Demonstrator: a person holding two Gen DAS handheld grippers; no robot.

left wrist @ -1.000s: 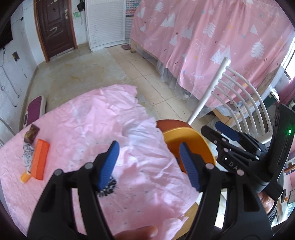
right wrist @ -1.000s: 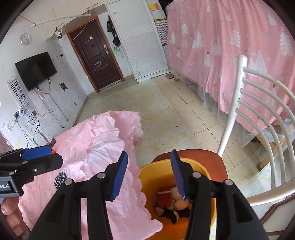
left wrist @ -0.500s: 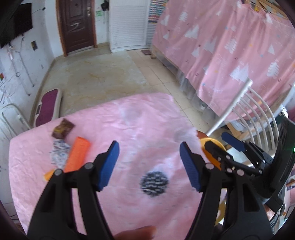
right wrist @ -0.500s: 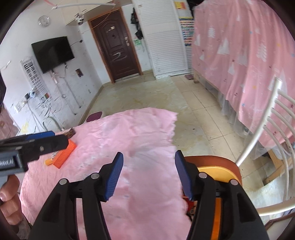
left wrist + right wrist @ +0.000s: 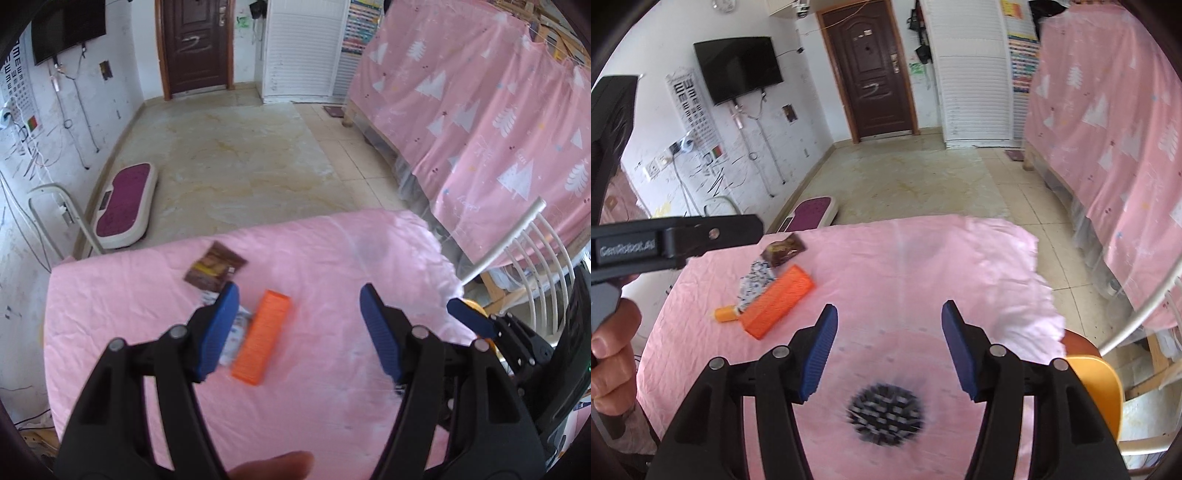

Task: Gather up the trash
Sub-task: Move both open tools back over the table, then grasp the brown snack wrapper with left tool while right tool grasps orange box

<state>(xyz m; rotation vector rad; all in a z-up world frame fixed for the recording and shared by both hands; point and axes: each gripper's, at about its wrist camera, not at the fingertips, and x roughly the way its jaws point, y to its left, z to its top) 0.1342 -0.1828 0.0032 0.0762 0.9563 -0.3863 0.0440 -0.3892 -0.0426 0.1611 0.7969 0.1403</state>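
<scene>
An orange box [image 5: 263,338] lies on the pink tablecloth [image 5: 332,258], with a brown snack wrapper [image 5: 214,266] behind it and a white patterned wrapper [image 5: 755,280] beside it. A small orange bottle [image 5: 724,314] lies at the box's near end. My left gripper [image 5: 299,328] is open and empty, just above the orange box. My right gripper [image 5: 886,347] is open and empty over the table's middle, above a black-and-white spiky ball [image 5: 885,414]. The yellow trash bin [image 5: 1102,387] stands at the table's right edge.
A white chair [image 5: 532,251] stands right of the table beside the bin. A pink curtain [image 5: 480,110] hangs at the right. A purple floor scale [image 5: 123,201] lies beyond the table. A brown door [image 5: 871,74] is at the back.
Both grippers swung left from the yellow bin toward the table. The left gripper has come over the orange box and wrappers; the right one now looks over the spiky ball.
</scene>
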